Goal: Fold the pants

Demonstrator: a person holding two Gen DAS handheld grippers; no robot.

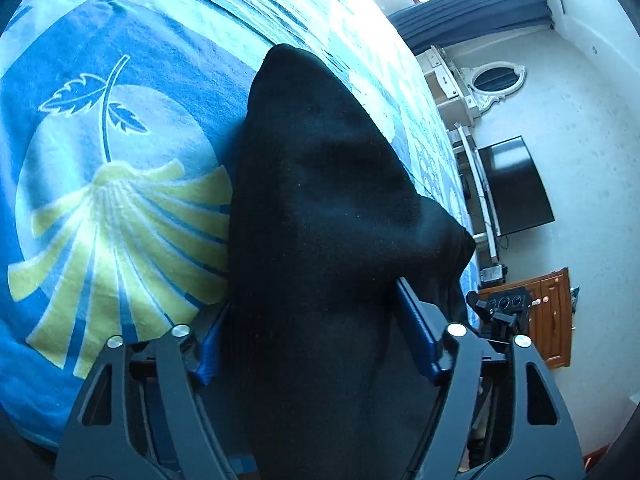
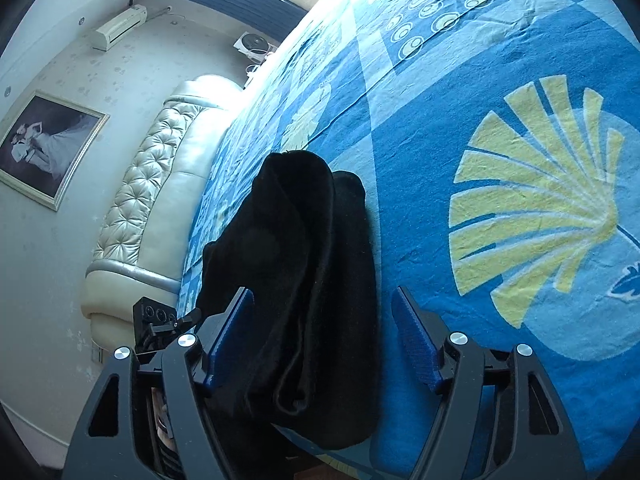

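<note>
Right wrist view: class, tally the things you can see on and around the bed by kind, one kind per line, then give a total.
Black pants: 1
Blue patterned bedspread: 1
Tufted cream headboard: 1
Framed picture: 1
Air conditioner: 1
Total: 5

Pants (image 2: 304, 280): plain black, no pattern. Bedspread (image 2: 460, 128): blue, pale-blue patches; yellow fan motif at 3 o'clock of pants, ring motifs at 1 o'clock. Gripper pads (image 2: 414, 340) blue, arms black.
</note>
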